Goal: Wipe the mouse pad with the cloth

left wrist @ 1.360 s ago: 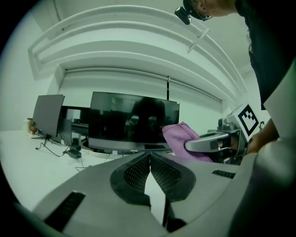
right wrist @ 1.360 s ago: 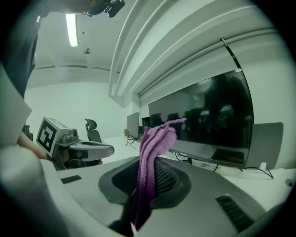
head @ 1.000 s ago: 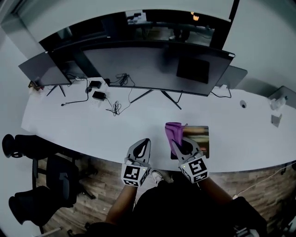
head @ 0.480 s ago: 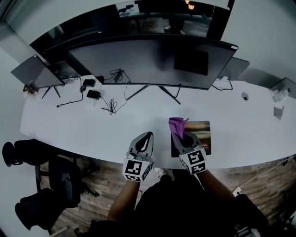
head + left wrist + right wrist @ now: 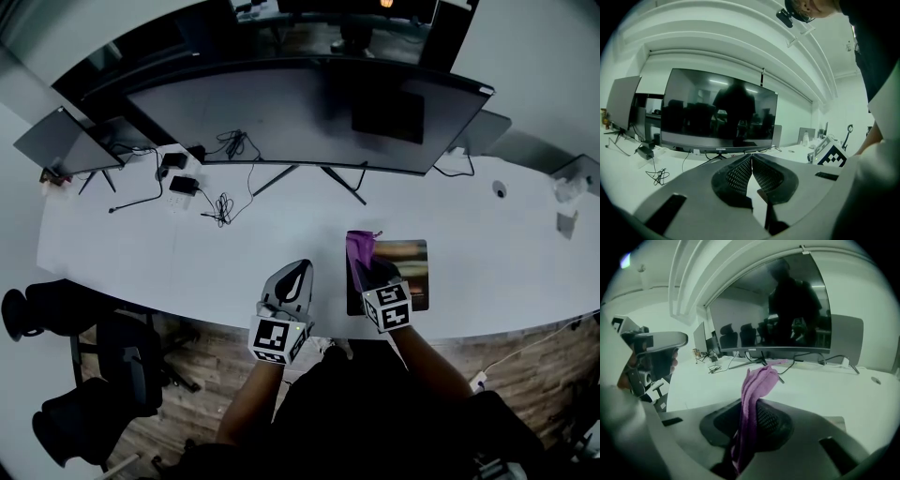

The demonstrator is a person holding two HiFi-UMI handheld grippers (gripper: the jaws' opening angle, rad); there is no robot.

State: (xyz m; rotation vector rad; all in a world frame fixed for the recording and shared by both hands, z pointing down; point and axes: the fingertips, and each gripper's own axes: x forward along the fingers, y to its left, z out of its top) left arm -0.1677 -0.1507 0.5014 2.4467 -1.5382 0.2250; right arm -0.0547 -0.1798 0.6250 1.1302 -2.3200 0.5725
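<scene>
A purple cloth (image 5: 358,249) hangs from my right gripper (image 5: 368,273), which is shut on it over the left part of the dark mouse pad (image 5: 410,274) near the desk's front edge. In the right gripper view the cloth (image 5: 753,394) stands up folded between the jaws, which pinch it. My left gripper (image 5: 292,277) hovers at the front edge of the white desk (image 5: 187,262), left of the pad. Its jaws are shut and nothing is between them; in the left gripper view the left gripper (image 5: 751,161) points at the monitor.
A wide curved monitor (image 5: 309,117) on a tripod-like stand fills the back of the desk. Cables and small black adapters (image 5: 183,186) lie at the back left. A laptop-like screen (image 5: 56,141) is at the far left. Office chairs (image 5: 94,375) stand below the desk.
My right gripper with the cloth has moved slightly right and nearer over the pad. The head view has shifted a little. The left gripper has stayed about where it was.
</scene>
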